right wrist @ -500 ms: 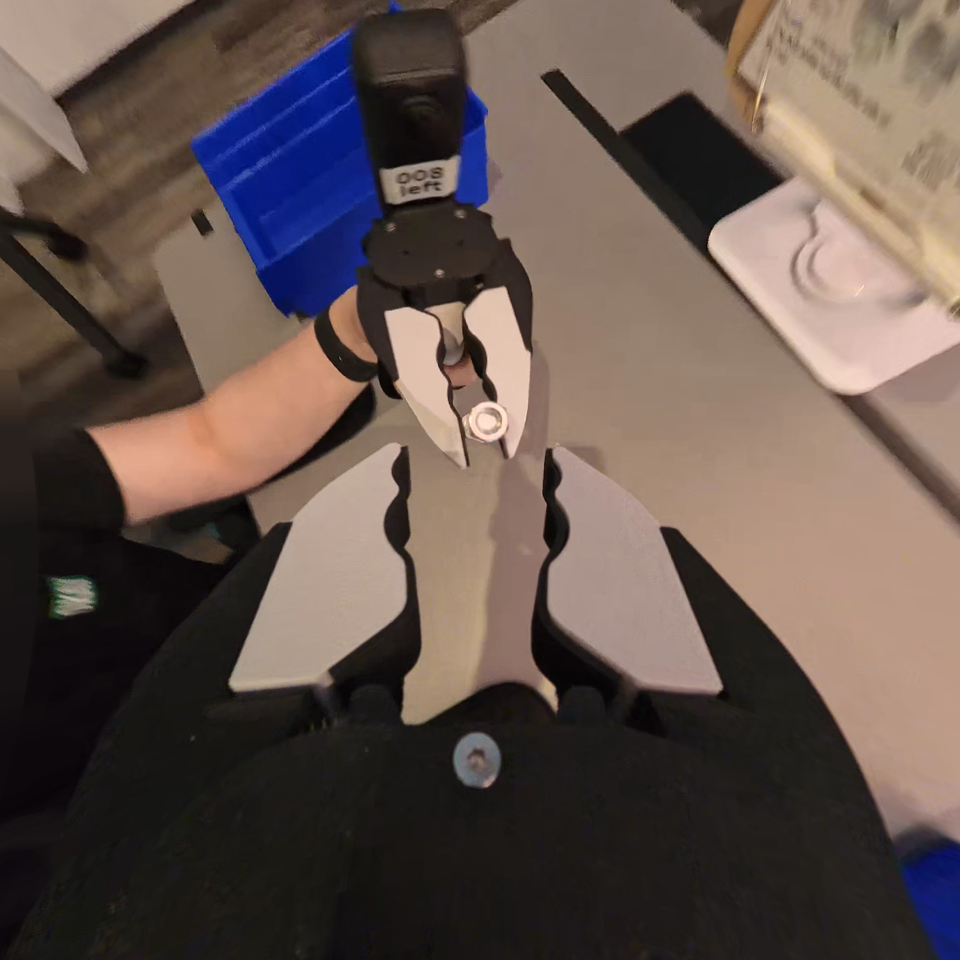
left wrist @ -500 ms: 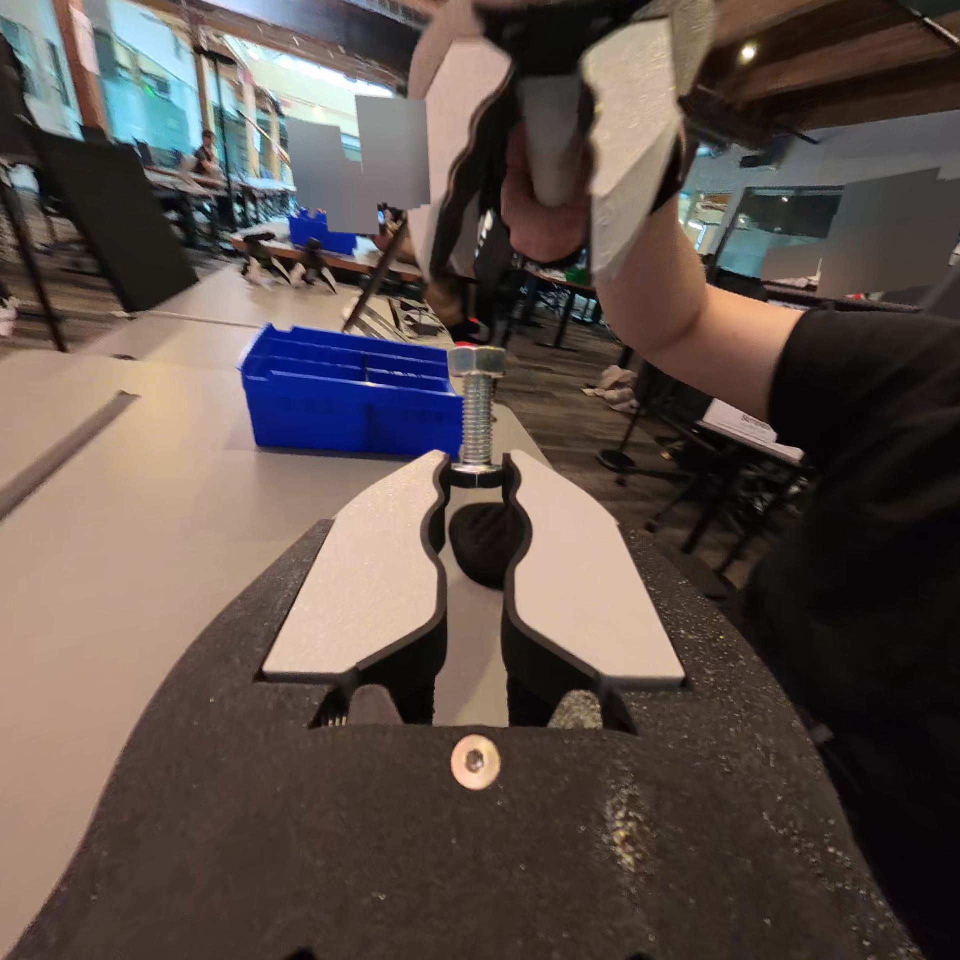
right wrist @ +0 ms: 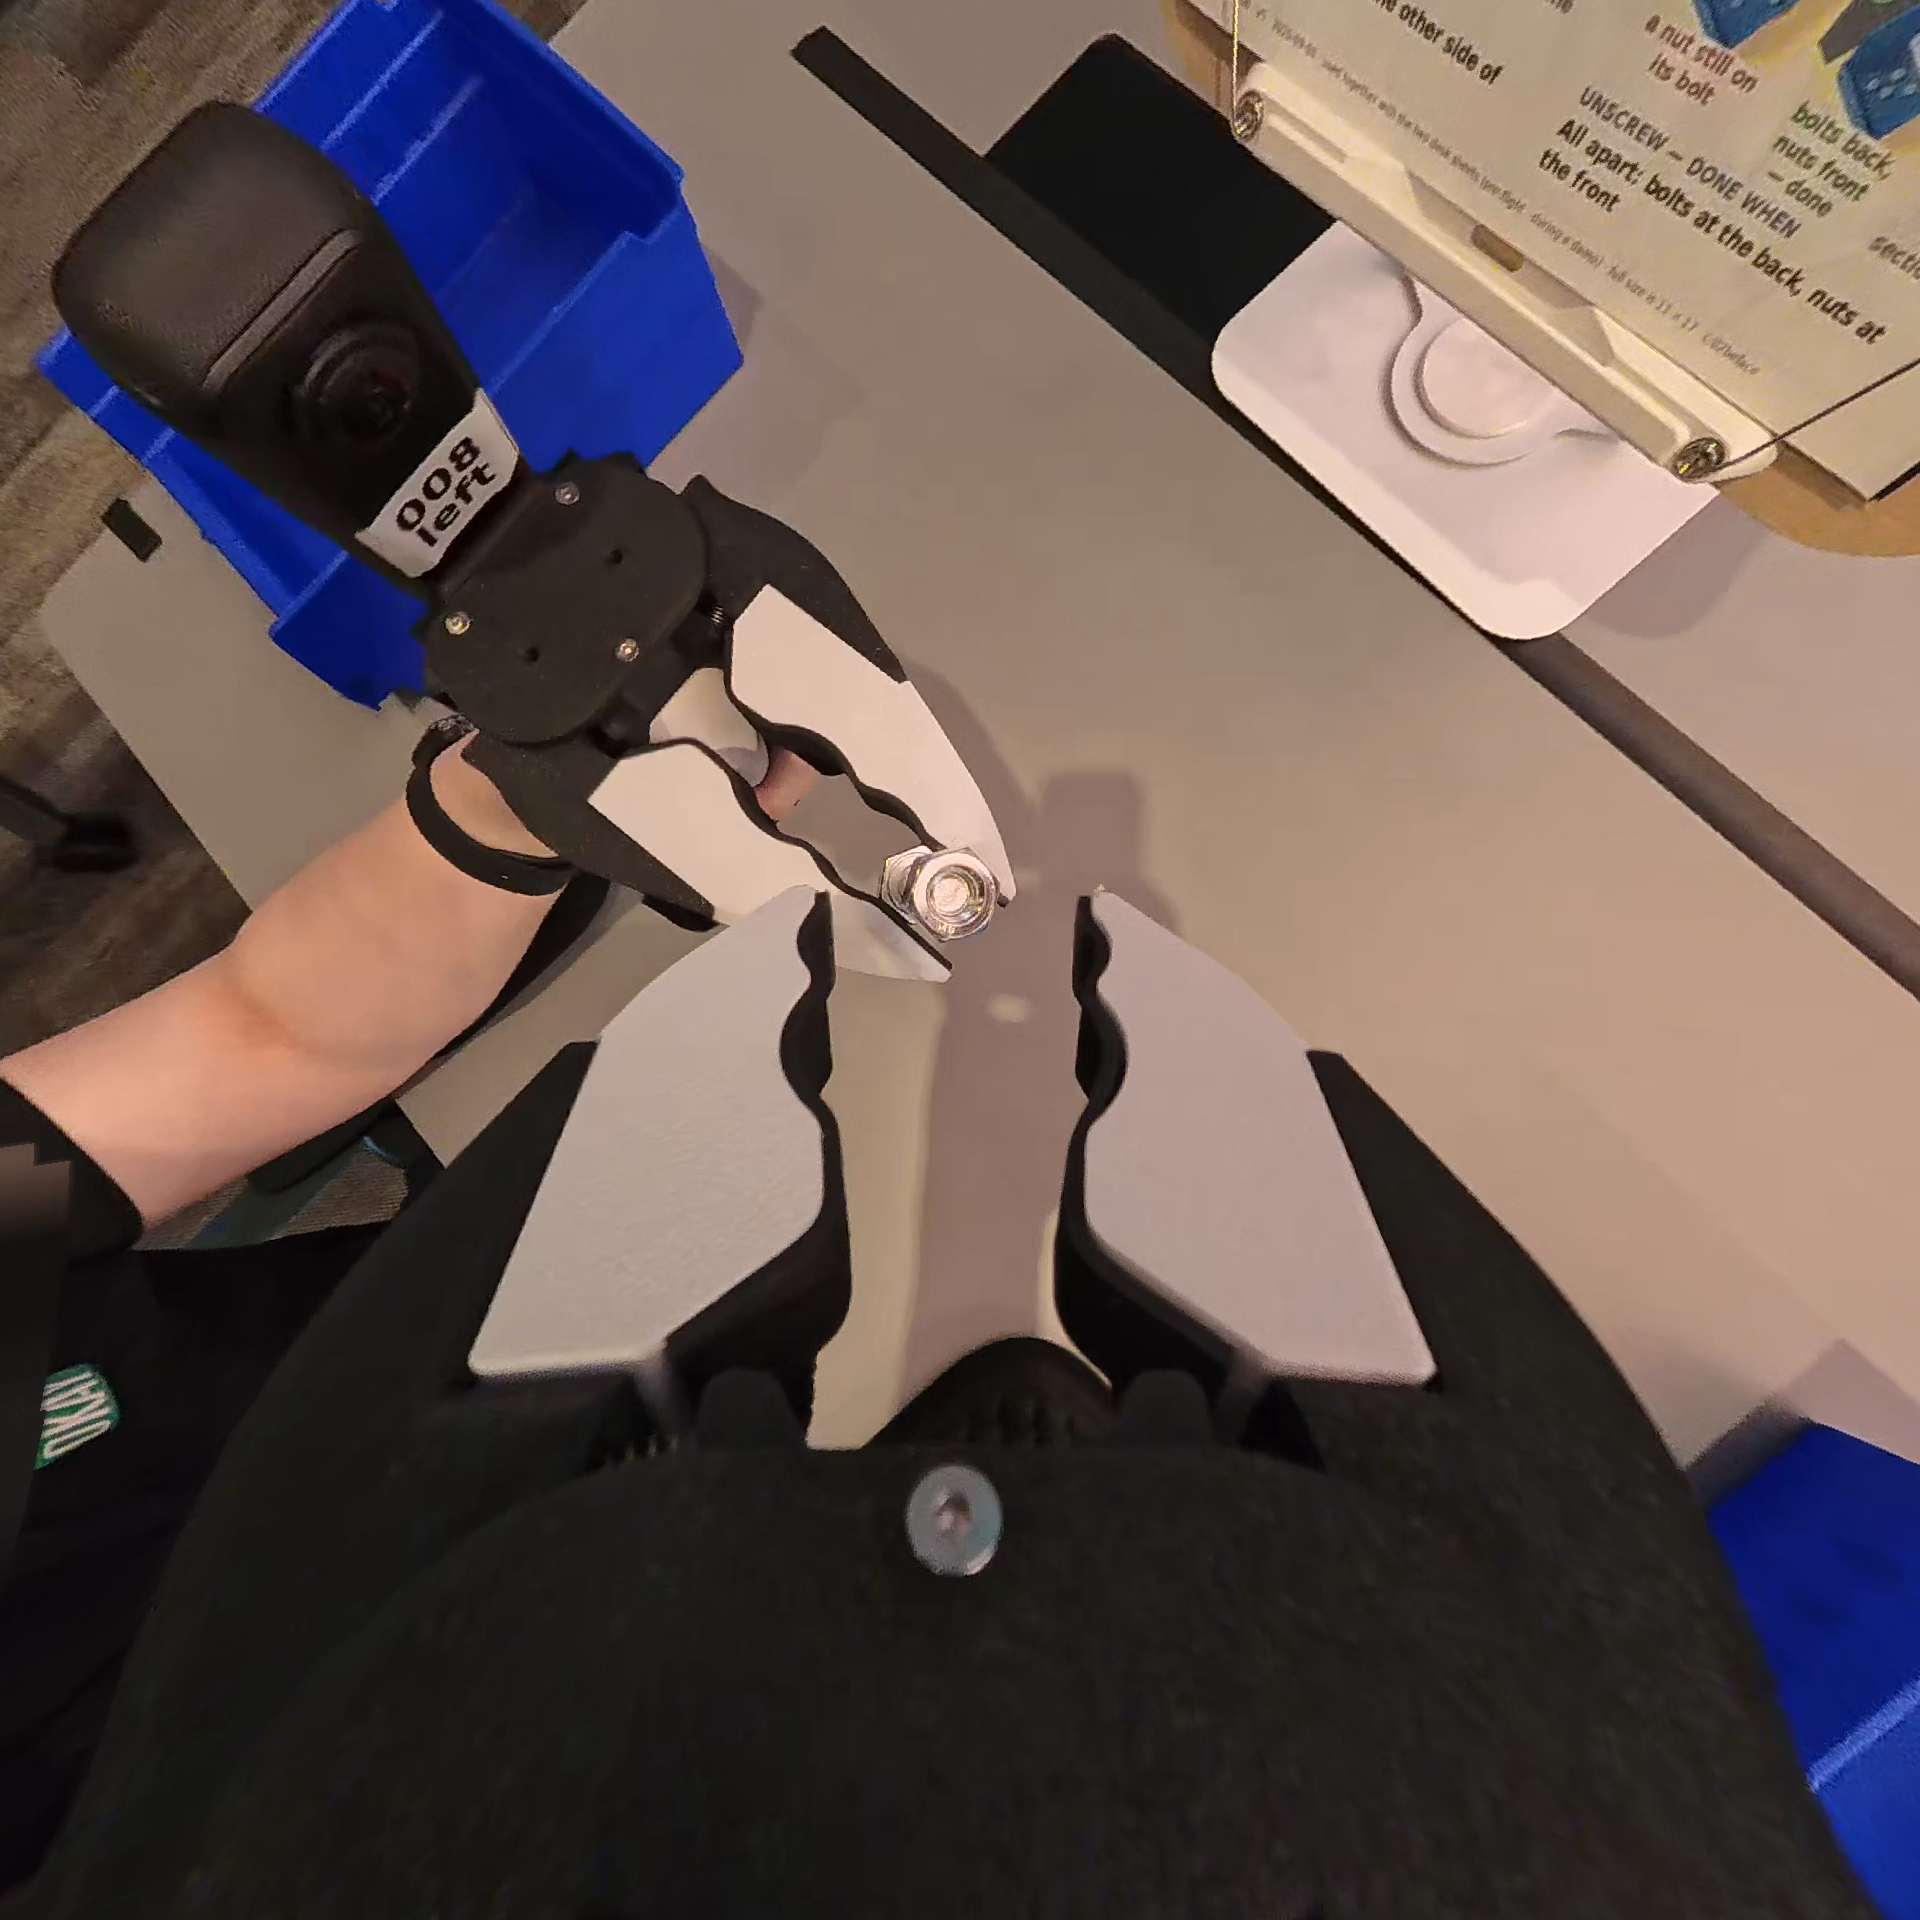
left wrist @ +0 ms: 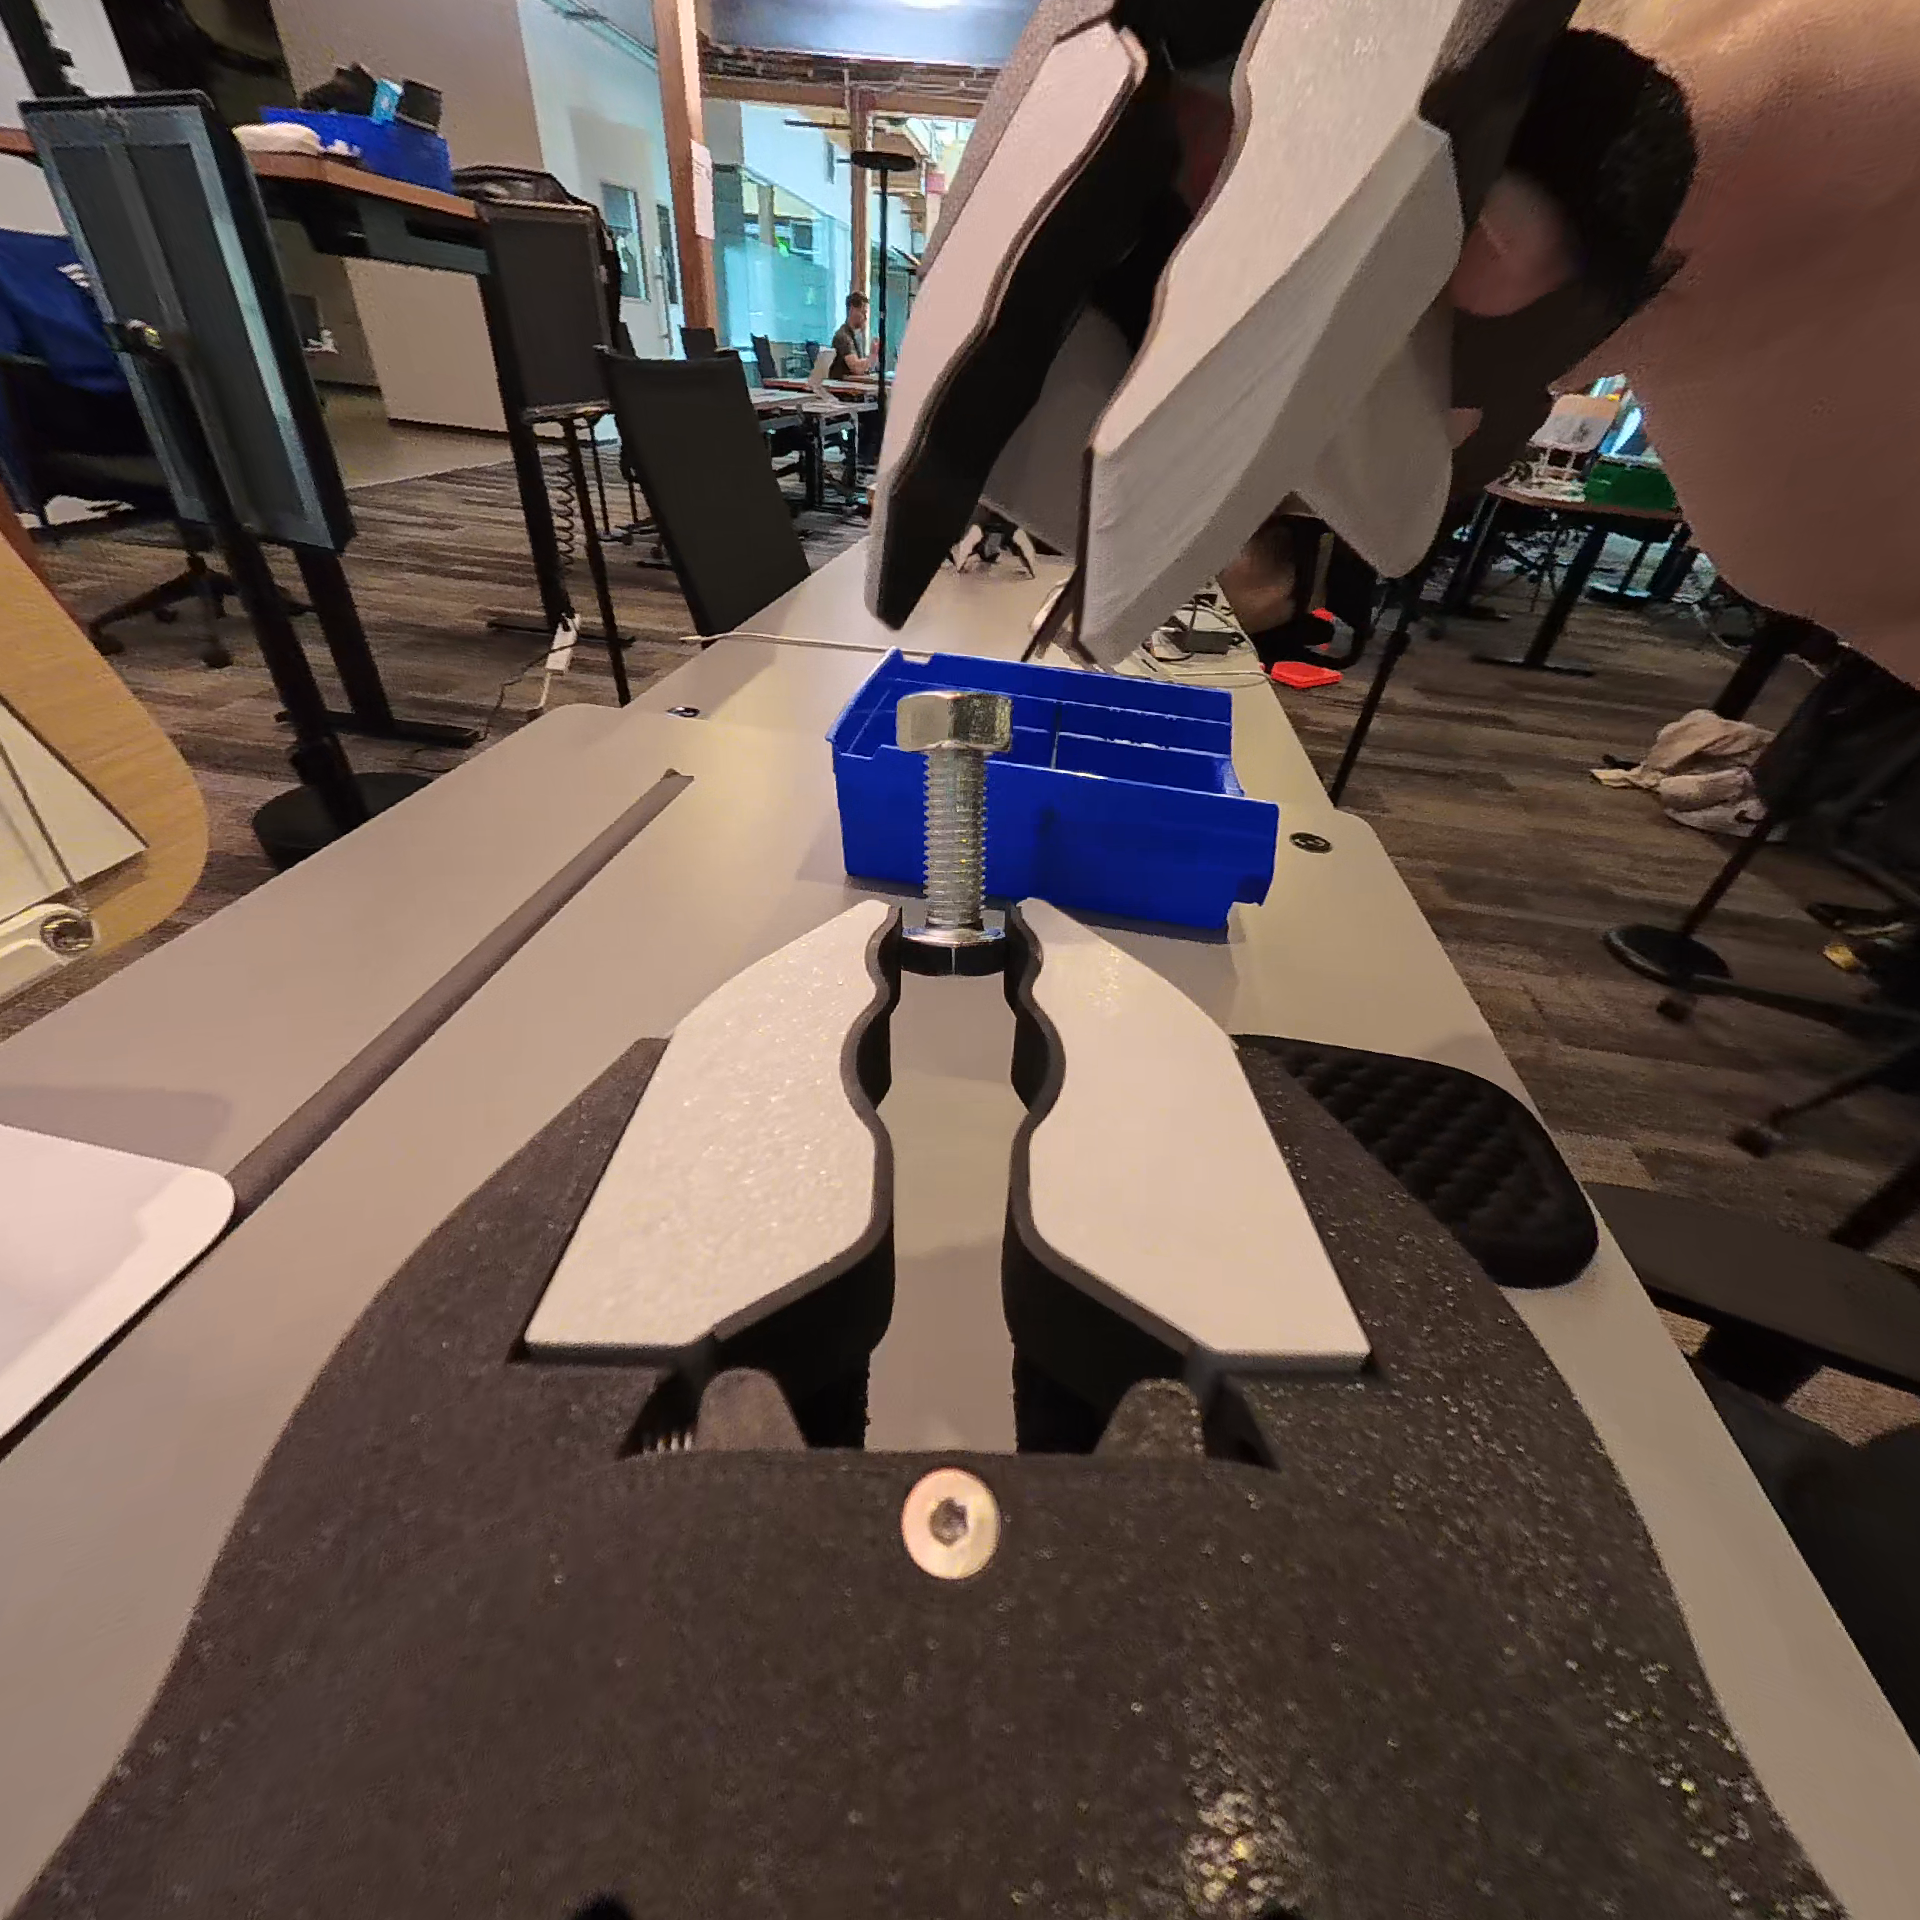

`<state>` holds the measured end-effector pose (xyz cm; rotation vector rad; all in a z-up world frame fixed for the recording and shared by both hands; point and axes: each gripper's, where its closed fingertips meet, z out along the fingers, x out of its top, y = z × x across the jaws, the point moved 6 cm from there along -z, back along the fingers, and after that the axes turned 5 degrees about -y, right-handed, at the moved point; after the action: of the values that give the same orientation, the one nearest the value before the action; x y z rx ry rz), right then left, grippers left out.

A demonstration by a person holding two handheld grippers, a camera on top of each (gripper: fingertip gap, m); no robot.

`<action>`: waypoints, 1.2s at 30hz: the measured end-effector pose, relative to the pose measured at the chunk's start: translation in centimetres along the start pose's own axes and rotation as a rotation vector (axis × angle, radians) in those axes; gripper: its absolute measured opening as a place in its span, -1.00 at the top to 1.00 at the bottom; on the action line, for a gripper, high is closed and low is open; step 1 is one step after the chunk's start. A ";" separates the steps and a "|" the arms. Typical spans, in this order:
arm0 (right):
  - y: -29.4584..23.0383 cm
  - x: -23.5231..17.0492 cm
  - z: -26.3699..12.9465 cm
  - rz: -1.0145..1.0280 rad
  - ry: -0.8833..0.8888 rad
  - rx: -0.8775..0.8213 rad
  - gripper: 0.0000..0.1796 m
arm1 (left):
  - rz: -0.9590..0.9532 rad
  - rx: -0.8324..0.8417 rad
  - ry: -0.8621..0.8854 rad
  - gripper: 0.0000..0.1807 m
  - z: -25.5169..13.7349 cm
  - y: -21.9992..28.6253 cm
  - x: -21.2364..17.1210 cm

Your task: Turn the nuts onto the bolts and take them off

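Left hand-held gripper (left wrist: 952, 935) is clenched on a nut (left wrist: 950, 938) threaded at the lower end of a bolt (left wrist: 954, 810); its two fingertips pinch the nut from either side. The bolt stands upright above the fingertips, hex head on top, threads exposed between head and nut. Taking the bolt as reference: the blue bin (left wrist: 1101, 821) sits on the grey tabletop (left wrist: 436, 966) directly behind it, its inner dividers visible, contents not discernible. The right hand-held gripper (left wrist: 997, 613) hangs above and slightly behind the bolt head, fingers pointing downward, released, with a clear gap between them and nothing held; it is not touching the bolt. From the right wrist view, the same bolt (right wrist: 951, 894) is seen end-on, head toward the camera, with the nut (right wrist: 906, 885) showing just beneath the head's outline, both at the tip of the left hand-held gripper (right wrist: 951, 914). The right hand-held gripper (right wrist: 951, 914), spread wide, sits just on the near side of the bolt. A white stand base (right wrist: 1455, 499) carrying a printed sheet (right wrist: 1704, 135) lies well beyond the bolt on the tabletop (right wrist: 1247, 831). The person's forearm (right wrist: 270, 997) reaches in from the left side of the bolt, and a second blue bin (right wrist: 1839, 1558) shows at the corner.
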<state>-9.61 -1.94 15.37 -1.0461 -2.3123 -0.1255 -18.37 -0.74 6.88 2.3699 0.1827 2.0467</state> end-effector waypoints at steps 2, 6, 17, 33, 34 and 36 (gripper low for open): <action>0.2 0.0 0.3 0.019 -0.005 0.013 0.53 | -0.006 -0.003 0.001 0.80 0.0 0.0 0.0; 0.4 -0.3 1.0 0.035 -0.032 0.033 0.53 | 0.004 0.005 -0.020 0.80 0.1 0.0 -0.2; 0.5 -0.6 1.6 0.041 -0.040 0.075 0.79 | 0.010 -0.003 -0.039 0.80 0.3 0.1 -0.3; 0.3 -0.8 1.7 0.031 -0.063 0.099 0.80 | 0.008 -0.014 -0.028 0.80 0.1 0.3 0.0; 0.3 -0.8 1.7 0.032 -0.066 0.100 0.80 | 0.008 -0.016 -0.030 0.80 0.1 0.3 0.0; 0.4 -0.9 1.7 0.029 -0.073 0.101 0.80 | 0.007 -0.021 -0.037 0.80 0.1 0.3 -0.1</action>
<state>-9.72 -1.73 13.39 -1.0489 -2.3409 0.0409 -18.22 -1.07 6.81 2.3976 0.1515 1.9955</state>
